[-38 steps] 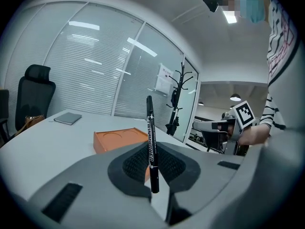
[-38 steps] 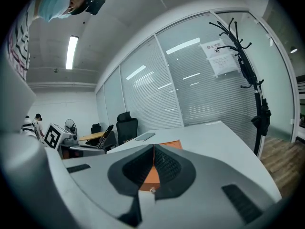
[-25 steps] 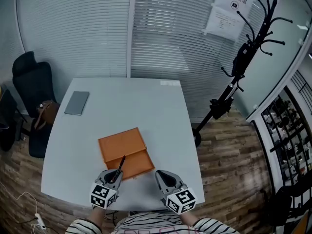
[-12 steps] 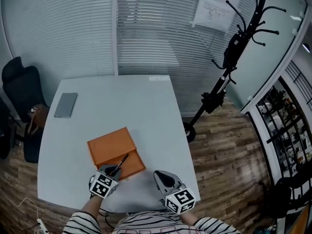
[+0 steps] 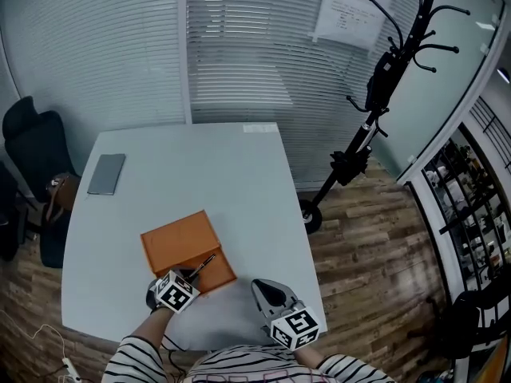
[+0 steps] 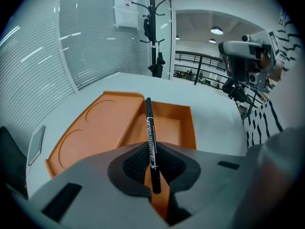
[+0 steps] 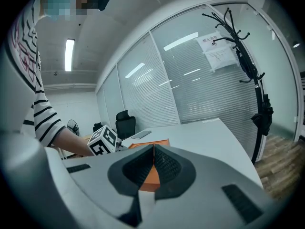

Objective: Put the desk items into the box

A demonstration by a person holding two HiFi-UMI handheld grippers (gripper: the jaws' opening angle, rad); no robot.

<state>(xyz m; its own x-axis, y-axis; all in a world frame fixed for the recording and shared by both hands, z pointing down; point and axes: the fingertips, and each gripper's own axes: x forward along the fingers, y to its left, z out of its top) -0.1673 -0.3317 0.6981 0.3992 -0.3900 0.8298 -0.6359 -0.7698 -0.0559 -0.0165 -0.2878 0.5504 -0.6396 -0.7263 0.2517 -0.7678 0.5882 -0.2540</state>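
My left tool (image 5: 188, 278) gripped the black marker (image 6: 150, 136) over the orange box (image 6: 171, 128), positioned for release into its open tray. My right tool (image 5: 269, 291), jaws together and empty, hung right of the box.

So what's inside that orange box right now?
The box looks bare where it shows. The pen is clamped in the left gripper above it, not inside yet. The gripper's fingers cover the box's near end.

glass blinds (image 5: 239, 46), wood floor (image 5: 375, 238), coat stand (image 5: 375, 94)
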